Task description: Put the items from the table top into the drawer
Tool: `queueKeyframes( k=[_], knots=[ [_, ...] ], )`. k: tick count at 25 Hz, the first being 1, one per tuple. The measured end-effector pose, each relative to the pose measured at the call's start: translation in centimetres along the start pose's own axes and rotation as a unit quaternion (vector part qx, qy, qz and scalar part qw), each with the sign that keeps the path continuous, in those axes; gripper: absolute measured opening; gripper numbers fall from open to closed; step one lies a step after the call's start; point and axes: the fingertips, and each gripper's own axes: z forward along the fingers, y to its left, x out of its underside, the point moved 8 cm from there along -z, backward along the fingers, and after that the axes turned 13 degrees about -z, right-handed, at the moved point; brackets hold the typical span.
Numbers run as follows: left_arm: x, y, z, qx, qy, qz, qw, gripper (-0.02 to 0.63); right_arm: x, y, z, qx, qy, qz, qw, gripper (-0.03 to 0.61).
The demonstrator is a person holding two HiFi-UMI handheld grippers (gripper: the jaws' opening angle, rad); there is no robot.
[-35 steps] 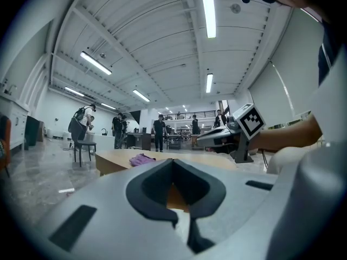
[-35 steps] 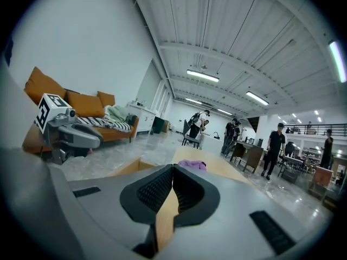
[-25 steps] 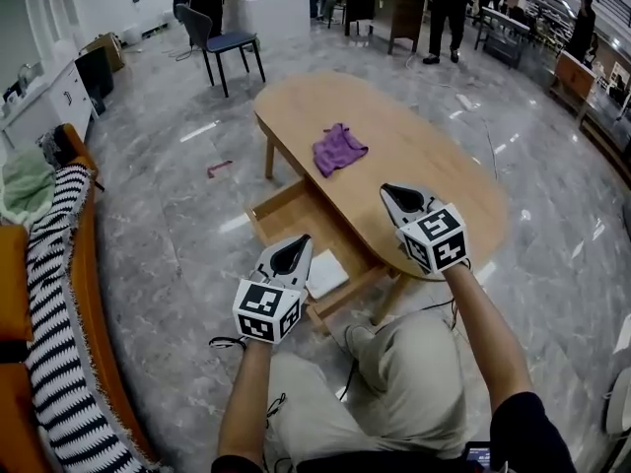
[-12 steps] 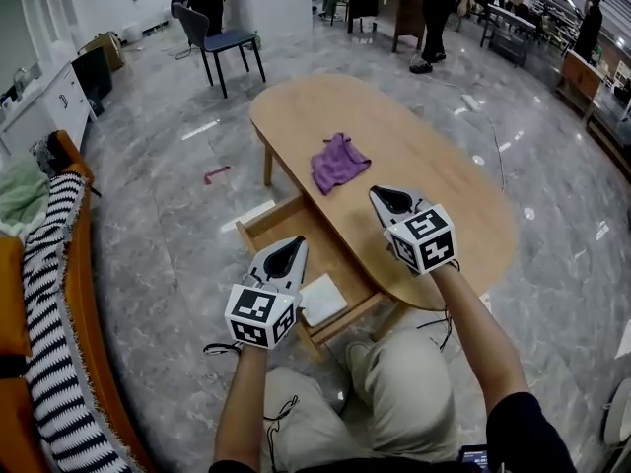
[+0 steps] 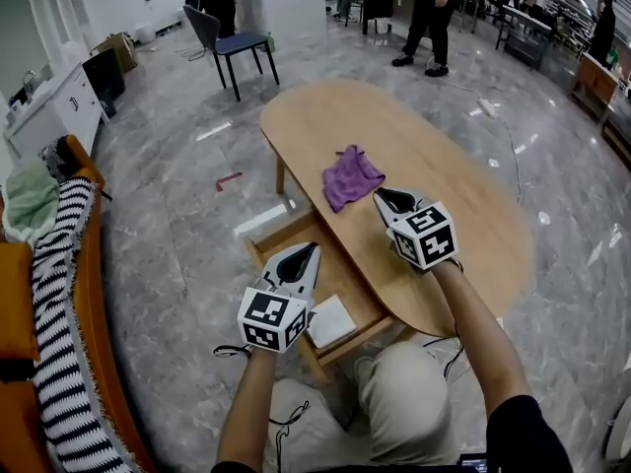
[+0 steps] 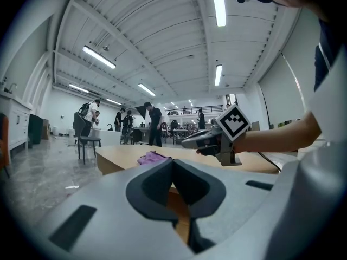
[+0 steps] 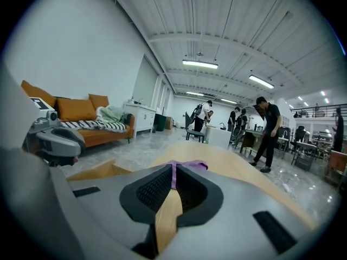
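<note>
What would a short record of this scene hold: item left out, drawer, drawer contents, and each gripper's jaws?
Item left out: purple cloth, crumpled, on wooden table
Drawer: wooden, pulled open
Inside it: flat white item
Left gripper: jaws shut, empty, near drawer
Right gripper: jaws shut, empty, short of cloth

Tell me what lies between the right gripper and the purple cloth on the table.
Only bare table top: the right gripper view shows plain wood running from the right gripper to the purple cloth, and the head view agrees.
</note>
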Motion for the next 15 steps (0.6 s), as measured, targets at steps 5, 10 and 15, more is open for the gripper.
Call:
queueKeyframes(
  k=[5,10,15],
  knots=[
    [-0.3,0.6,1.7,-0.005,-0.003,-0.003,1.0000,0.003,0.7,-0.8,2.5,-0.004,0.014,-0.008,1.000,0.021],
    [-0.4,1.1,3.1,-0.004,-0.002,-0.001,1.0000,0.003,1.4,-1.5,5.0,-0.020,0.029,-0.004,0.999,0.097],
    [-0.7,1.6,4.1,-0.001,-0.006,0.000,1.0000,0.003,2.1,-2.2,7.5,-0.032,0.049,-0.002,0.998,0.198]
  ],
)
